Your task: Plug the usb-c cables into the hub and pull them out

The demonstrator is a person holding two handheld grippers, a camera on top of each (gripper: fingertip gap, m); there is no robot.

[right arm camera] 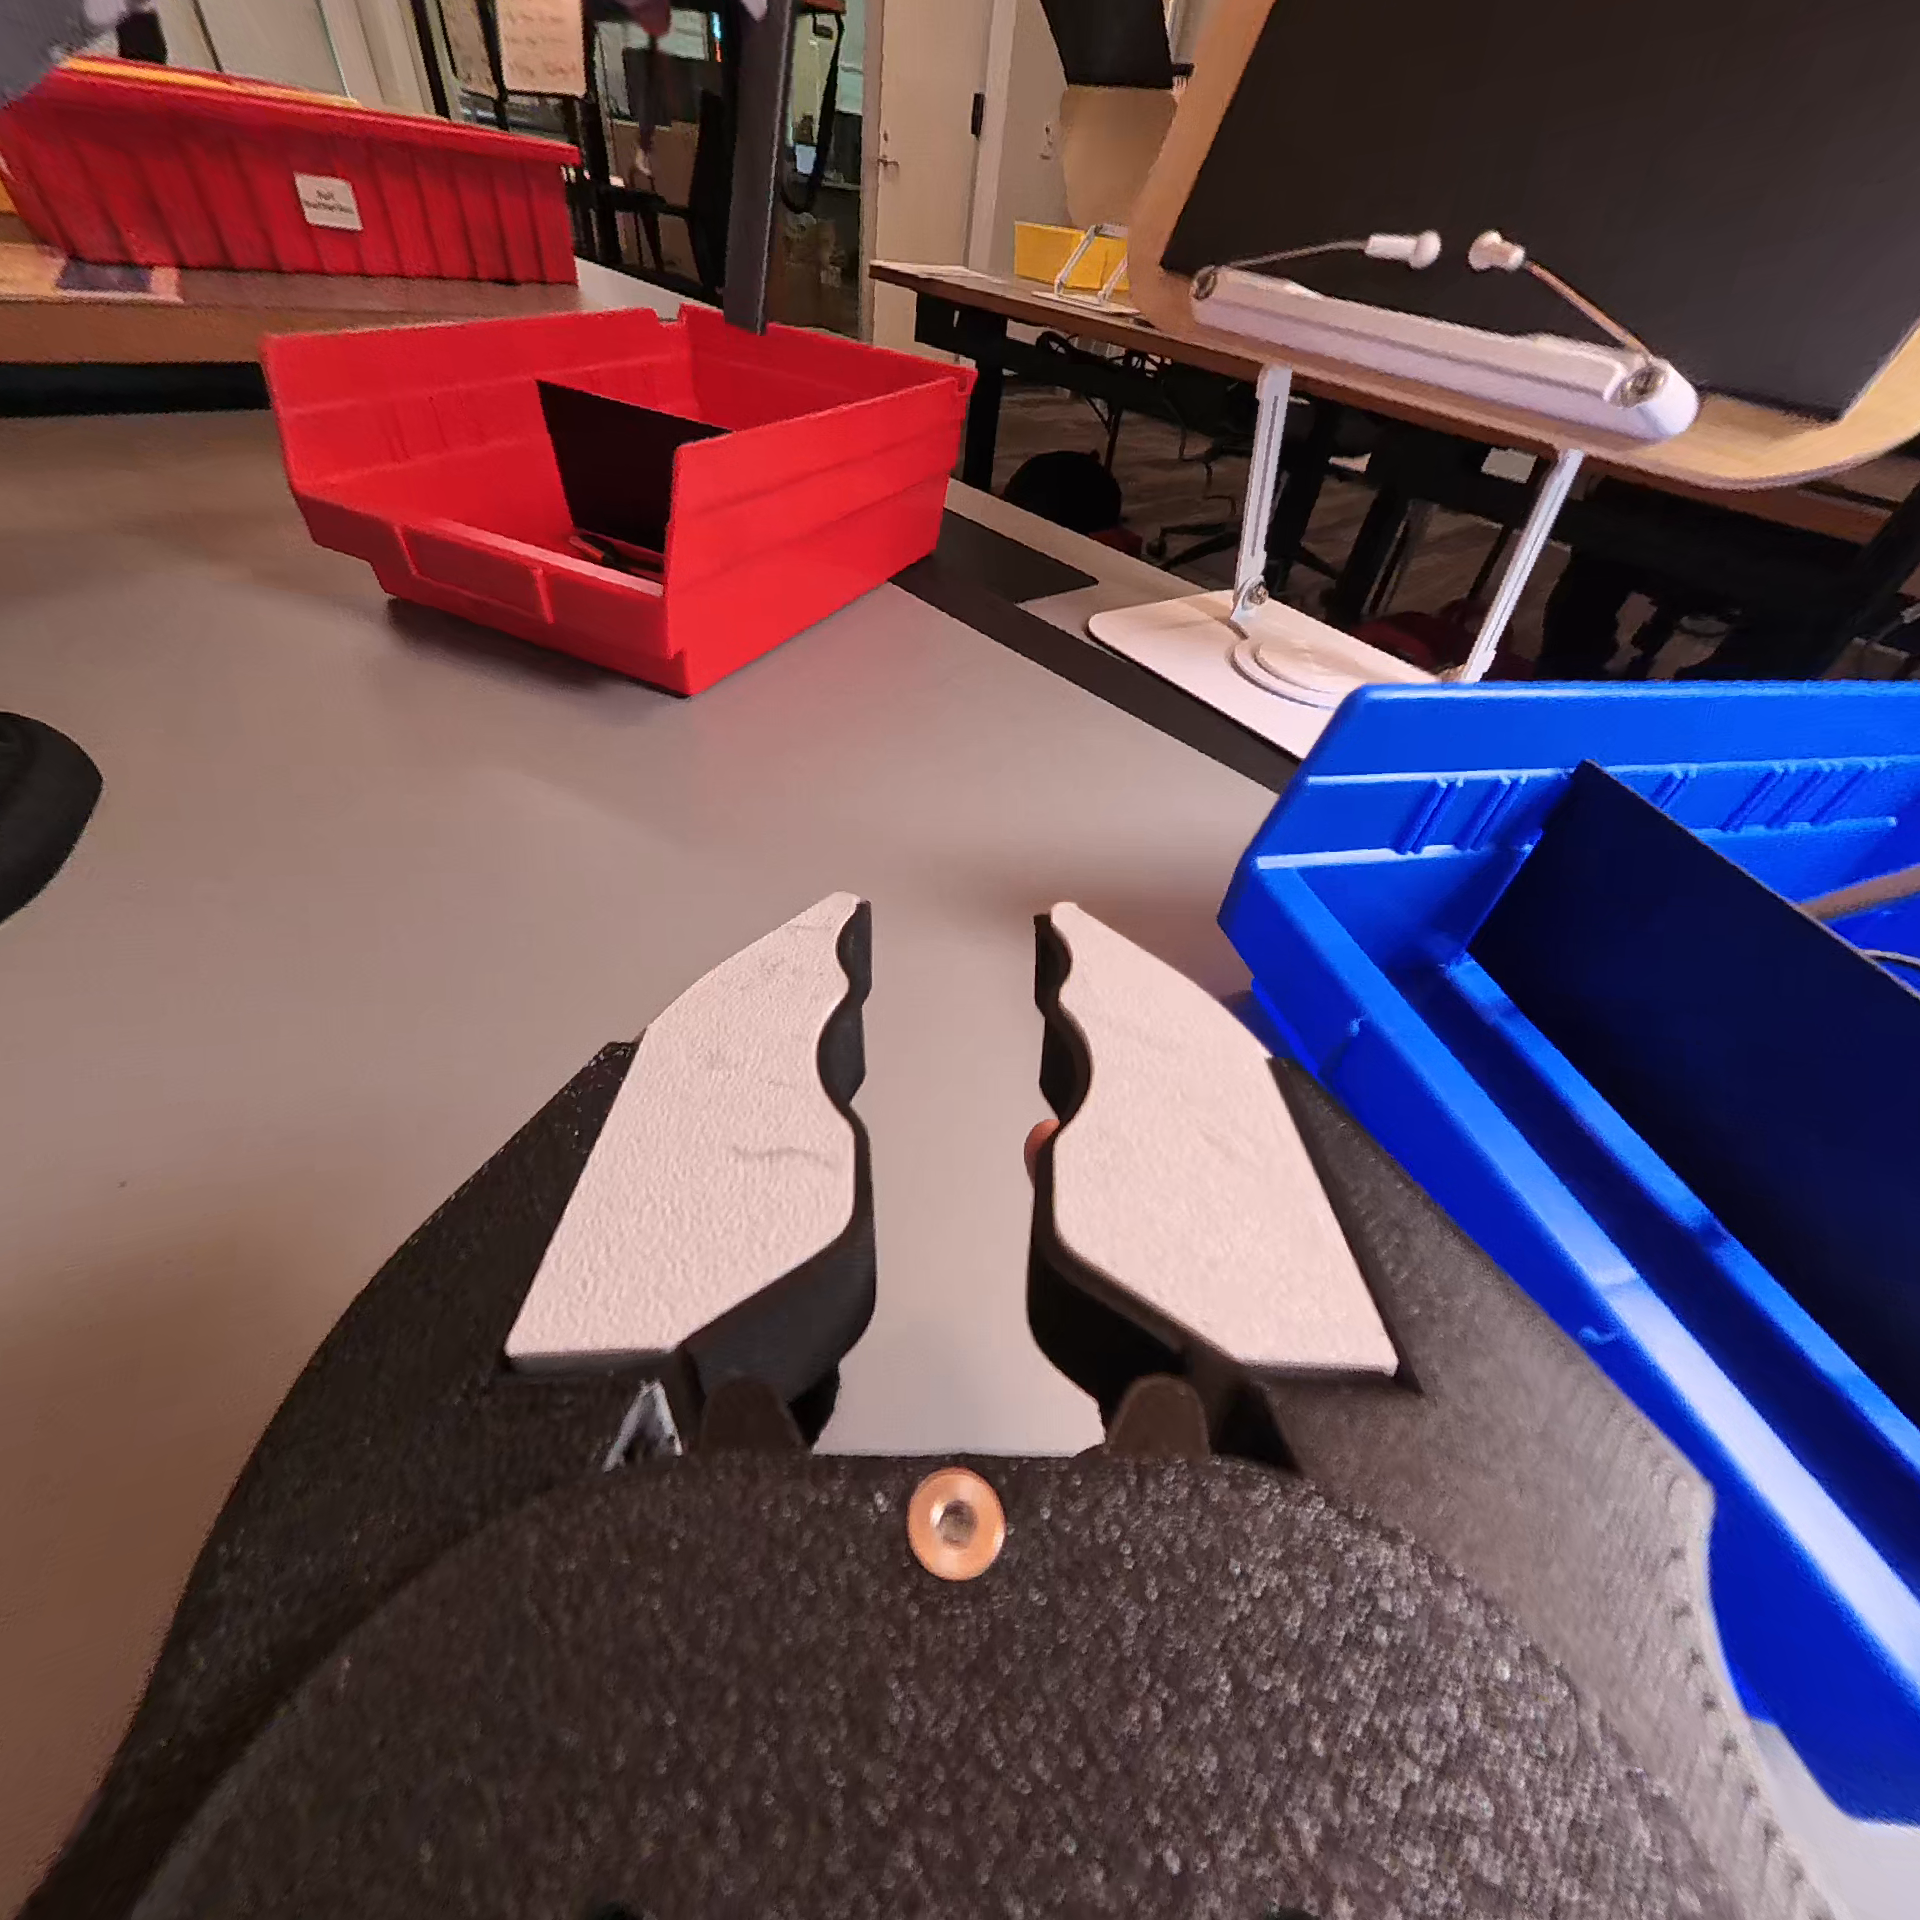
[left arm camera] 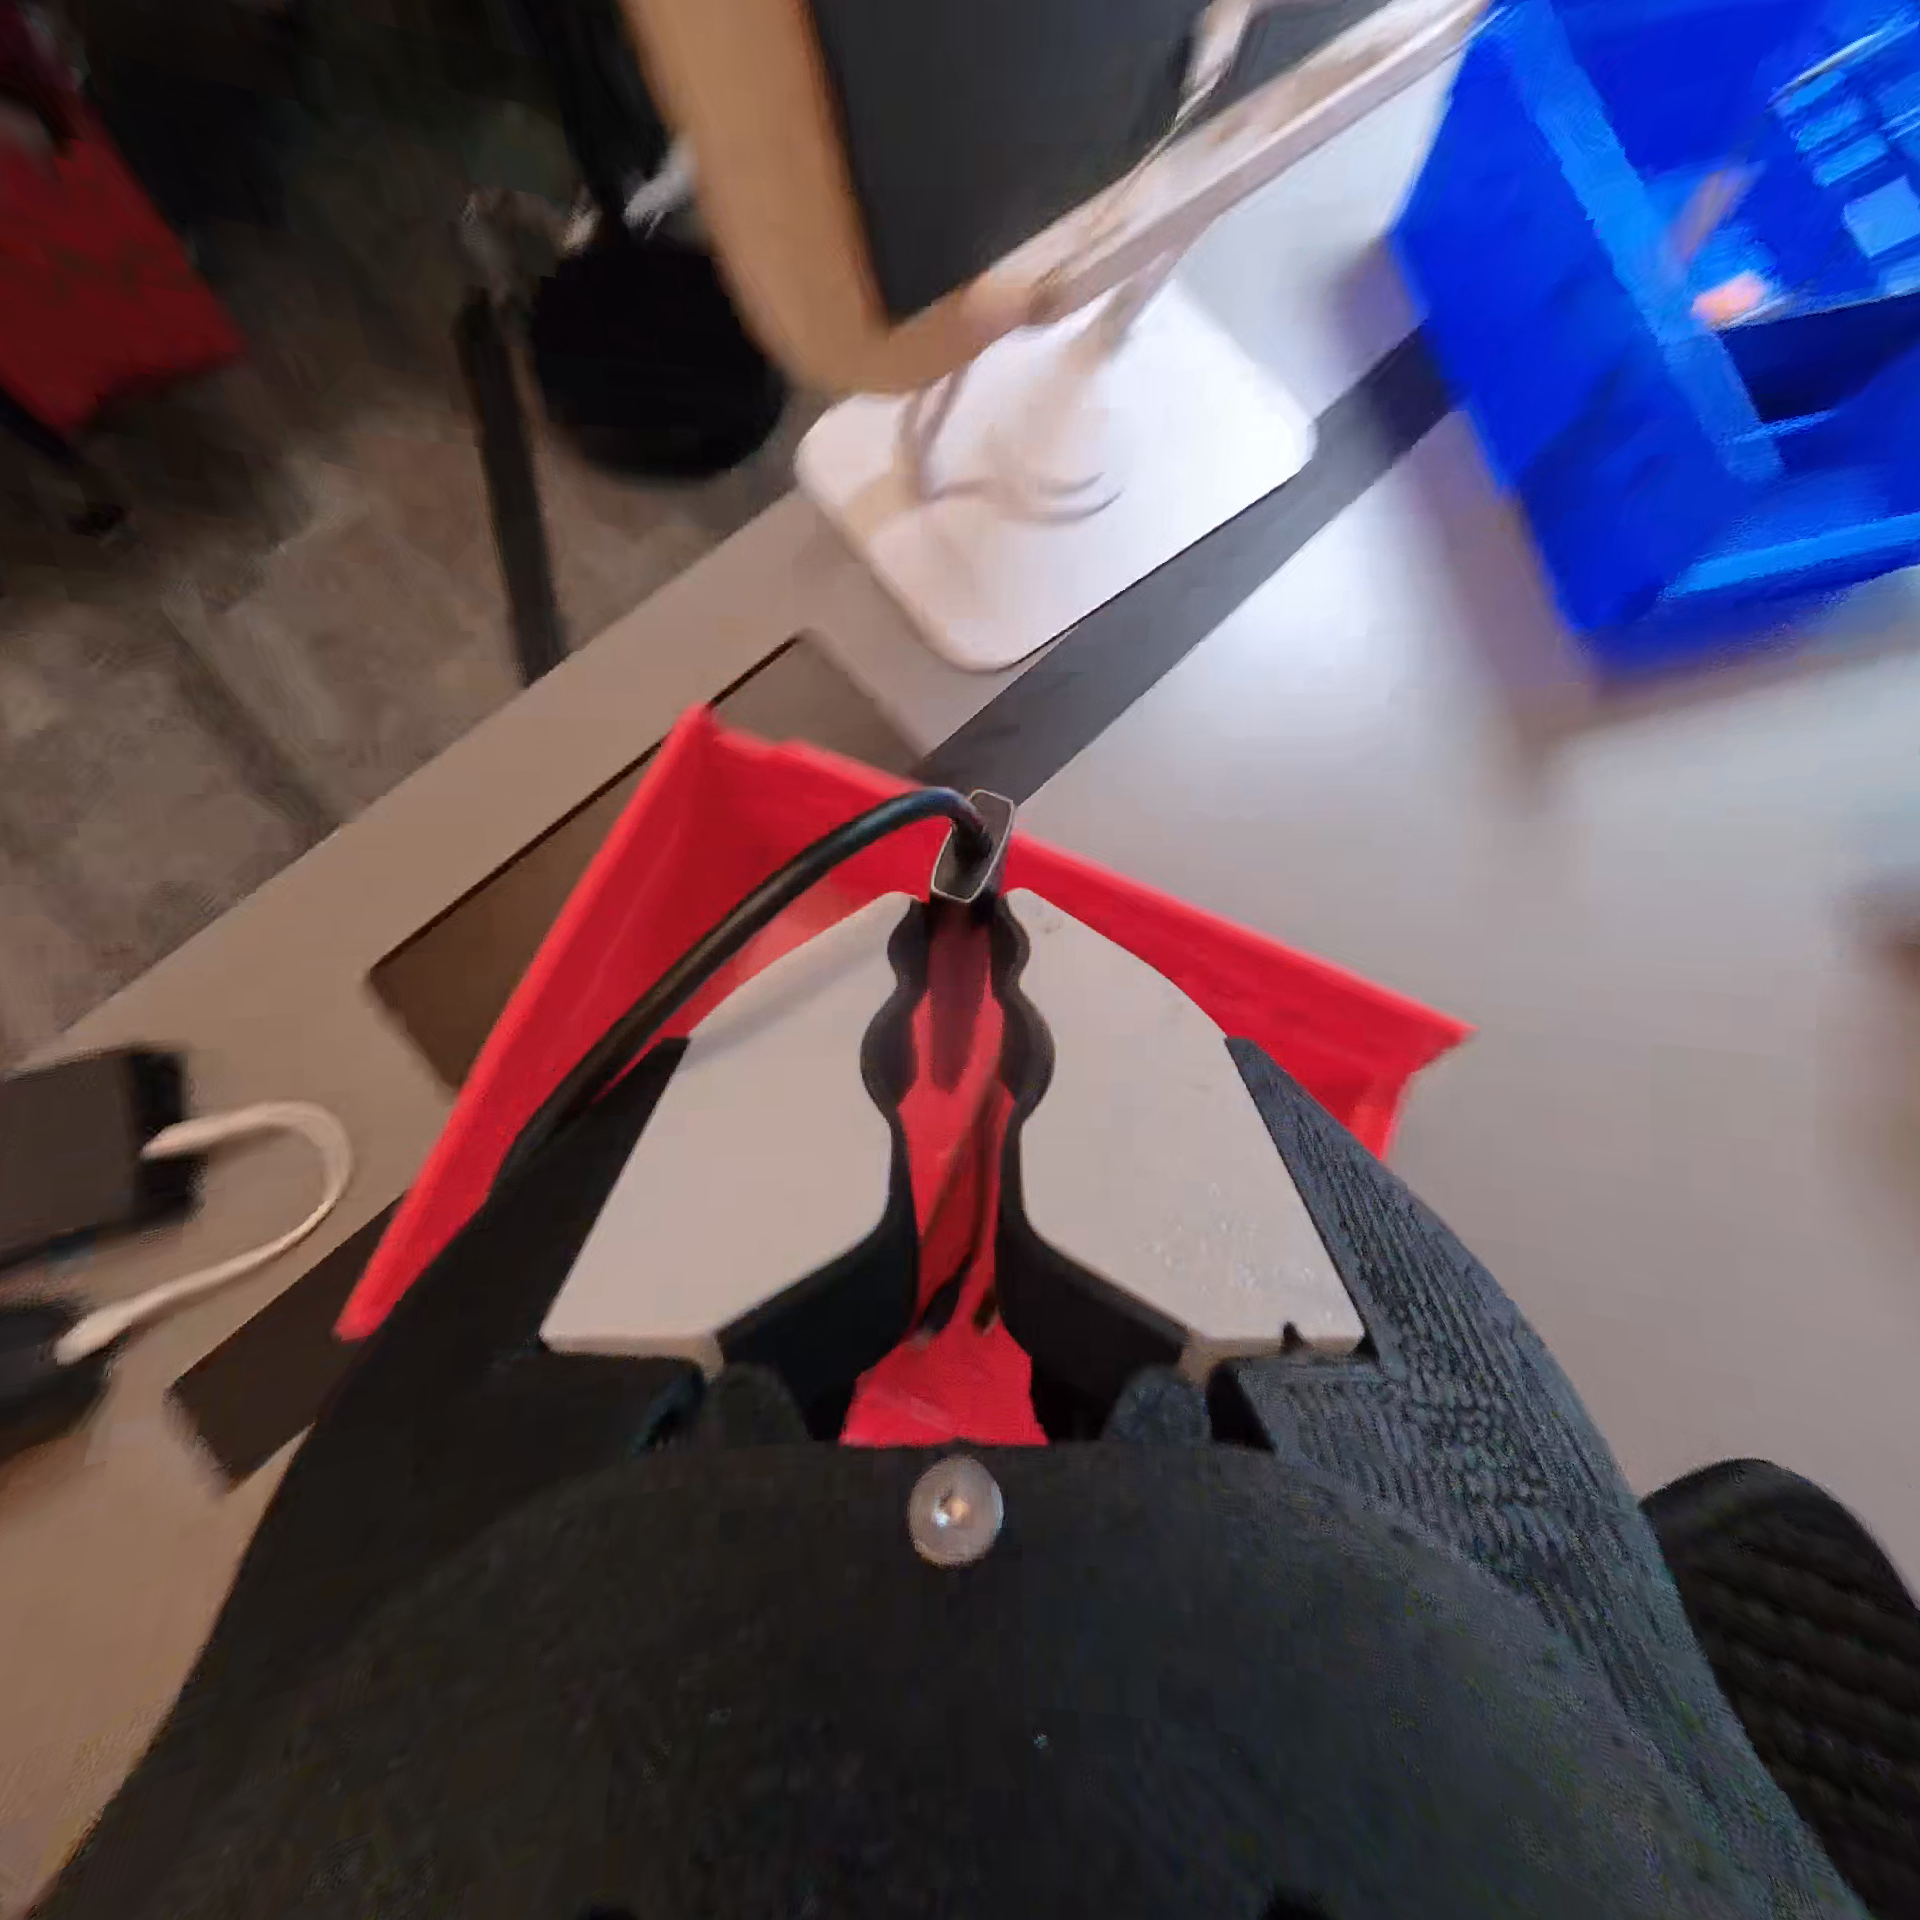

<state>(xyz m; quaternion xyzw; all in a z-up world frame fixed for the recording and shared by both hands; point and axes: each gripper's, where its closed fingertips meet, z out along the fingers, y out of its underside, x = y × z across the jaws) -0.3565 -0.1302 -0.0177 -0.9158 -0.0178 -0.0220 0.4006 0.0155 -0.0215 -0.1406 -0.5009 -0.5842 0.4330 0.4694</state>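
My left gripper (left arm camera: 961,914) pinches the USB-C plug (left arm camera: 971,847) above the red bin (left arm camera: 665,935) (right jaws spread, idle); next I need the hub.

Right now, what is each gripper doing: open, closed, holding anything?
Left gripper: closed on a slim dark hub with a black cable, above the red bin.
Right gripper: open, empty, over the grey table.
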